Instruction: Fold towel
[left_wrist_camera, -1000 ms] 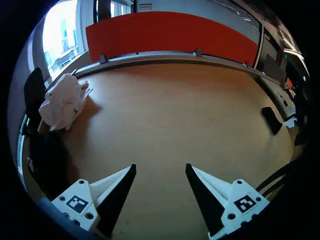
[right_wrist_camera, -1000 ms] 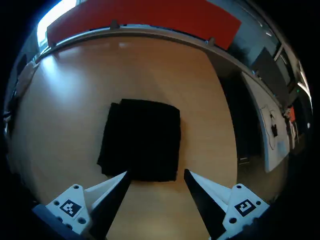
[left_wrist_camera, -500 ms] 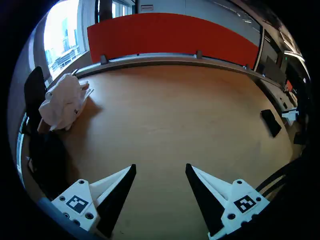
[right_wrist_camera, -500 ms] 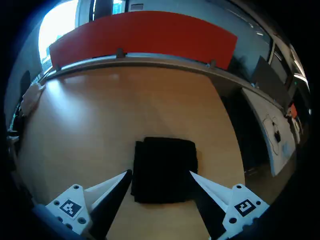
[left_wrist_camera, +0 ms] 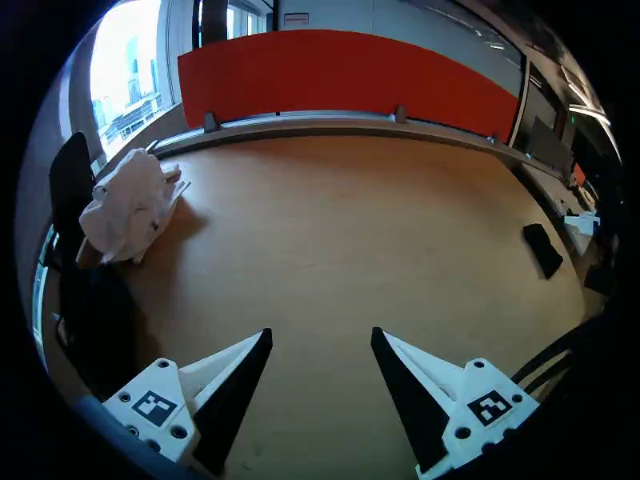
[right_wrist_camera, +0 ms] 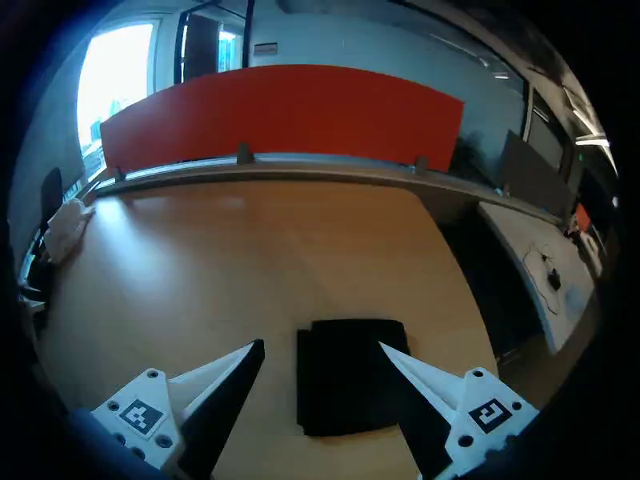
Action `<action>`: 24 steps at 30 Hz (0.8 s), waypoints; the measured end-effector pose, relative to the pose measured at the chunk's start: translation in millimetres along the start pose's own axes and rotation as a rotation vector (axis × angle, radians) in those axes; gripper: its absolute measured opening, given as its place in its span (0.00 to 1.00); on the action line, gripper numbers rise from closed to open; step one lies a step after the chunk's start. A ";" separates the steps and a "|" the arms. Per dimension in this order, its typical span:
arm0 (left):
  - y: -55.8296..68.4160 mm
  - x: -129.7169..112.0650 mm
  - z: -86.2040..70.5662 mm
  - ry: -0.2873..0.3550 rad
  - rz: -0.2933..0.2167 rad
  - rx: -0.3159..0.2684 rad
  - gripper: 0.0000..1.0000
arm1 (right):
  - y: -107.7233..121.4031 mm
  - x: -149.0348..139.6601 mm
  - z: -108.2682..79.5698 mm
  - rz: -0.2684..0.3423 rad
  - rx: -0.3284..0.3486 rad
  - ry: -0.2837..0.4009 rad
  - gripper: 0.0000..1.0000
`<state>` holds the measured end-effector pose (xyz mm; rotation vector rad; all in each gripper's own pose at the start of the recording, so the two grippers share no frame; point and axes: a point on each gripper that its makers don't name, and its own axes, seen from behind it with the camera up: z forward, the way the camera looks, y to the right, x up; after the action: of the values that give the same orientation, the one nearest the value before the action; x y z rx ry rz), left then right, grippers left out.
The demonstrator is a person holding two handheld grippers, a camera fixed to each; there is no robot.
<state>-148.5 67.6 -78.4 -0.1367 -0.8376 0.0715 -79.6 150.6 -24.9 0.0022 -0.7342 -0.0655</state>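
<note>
A black towel, folded into a flat rectangle, lies on the wooden table near its right edge. In the right gripper view my right gripper hangs open just above and short of it, with nothing between the fingers. From the left gripper view the same towel is a small dark patch far to the right. My left gripper is open over bare wood. A bit of the right gripper pokes in at the right rim, beyond the towel.
A heap of white cloth sits at the table's left edge, beside a black chair. A red divider panel runs along the far side. To the right stands a white desk with cables.
The right gripper has drawn back and tilted up, so the black towel has slid down and shrunk in its view. The left gripper has barely moved.
</note>
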 end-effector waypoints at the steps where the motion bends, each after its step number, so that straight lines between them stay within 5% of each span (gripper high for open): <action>1: -0.2 0.8 -0.1 0.002 0.000 0.000 0.92 | -2.0 3.0 -0.1 0.004 0.000 0.012 1.00; 12: -2.4 10.4 -0.6 0.025 0.004 0.001 0.92 | -27.4 43.7 -4.4 0.067 0.026 0.179 1.00; 24: -4.0 27.0 -0.5 0.066 0.011 0.004 0.91 | -58.7 100.7 -26.3 0.071 0.065 0.395 1.00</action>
<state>-130.1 66.7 -58.3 -0.1394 -0.7704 0.0779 9.1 85.4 21.5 0.0498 -0.3408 0.0272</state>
